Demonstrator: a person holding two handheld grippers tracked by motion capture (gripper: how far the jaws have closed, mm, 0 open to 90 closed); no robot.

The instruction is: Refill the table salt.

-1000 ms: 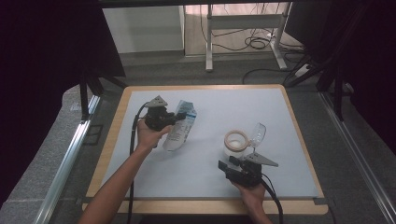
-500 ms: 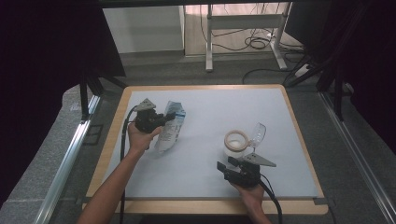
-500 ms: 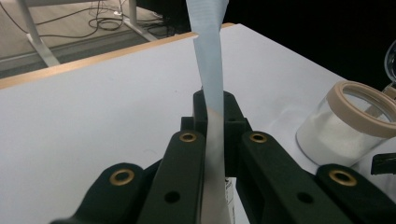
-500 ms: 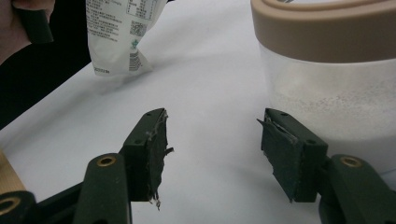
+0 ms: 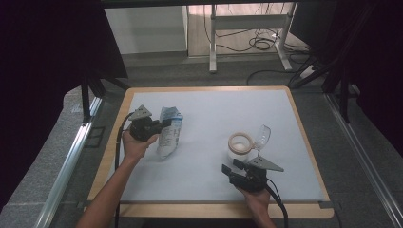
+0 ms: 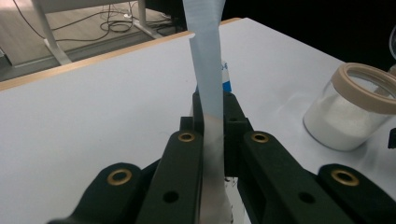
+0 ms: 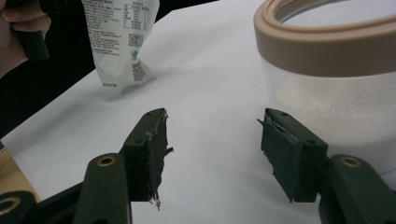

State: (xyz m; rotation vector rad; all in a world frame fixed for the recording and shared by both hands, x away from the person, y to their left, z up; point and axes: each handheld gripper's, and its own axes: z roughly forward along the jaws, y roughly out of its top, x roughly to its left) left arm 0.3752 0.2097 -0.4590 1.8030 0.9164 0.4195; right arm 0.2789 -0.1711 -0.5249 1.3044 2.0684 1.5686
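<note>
Plastic pouch (image 5: 169, 134), thin and floppy, hangs pinched by its flat top seam in the left gripper (image 5: 160, 127) jaws at the surface's (image 5: 214, 123) left; right gripper (image 5: 229, 171) jaws half-open, empty.

white pouch (image 7: 120, 39) carries dense small print, a table-like block and a QR code, none legible; blue marking on its edge (image 6: 226, 77) unreadable; no other text readable

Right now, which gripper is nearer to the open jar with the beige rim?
Right. The right gripper sits open just in front of the jar, apart from it. The left gripper is across the table, clamped on the bag.
</note>
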